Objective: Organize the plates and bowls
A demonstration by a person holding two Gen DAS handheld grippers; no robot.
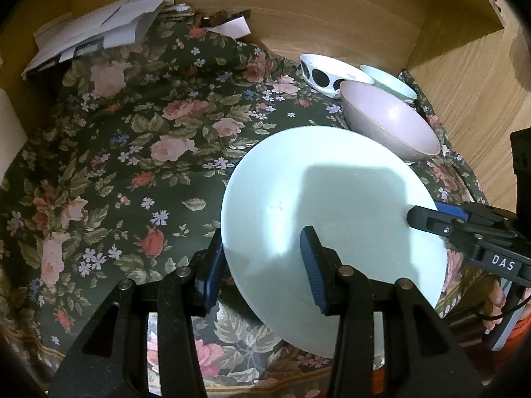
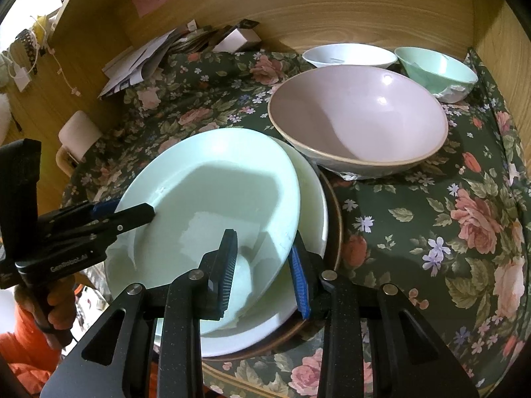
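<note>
A pale green plate [image 1: 332, 205] [image 2: 212, 195] is tilted over a stack made of a cream plate [image 2: 312, 199] and a brown plate [image 2: 333, 232]. My left gripper [image 1: 264, 265] straddles the green plate's left rim with its jaws apart, one finger over the plate and one outside it. My right gripper [image 2: 265, 265] straddles the opposite rim, also with jaws apart. Each gripper shows in the other's view: the right gripper [image 1: 428, 219] and the left gripper [image 2: 132, 214]. A pink bowl [image 1: 391, 126] [image 2: 358, 119], a white dotted bowl [image 1: 328, 73] [image 2: 348, 54] and a mint bowl [image 1: 388, 81] [image 2: 434, 69] stand behind.
A dark floral cloth [image 1: 132, 165] [image 2: 448, 215] covers the table. Papers [image 1: 99, 30] [image 2: 139, 63] lie at the back left. Wooden walls [image 1: 315, 13] [image 2: 332, 6] close the back and right side. A white roll [image 2: 79, 132] stands at the left.
</note>
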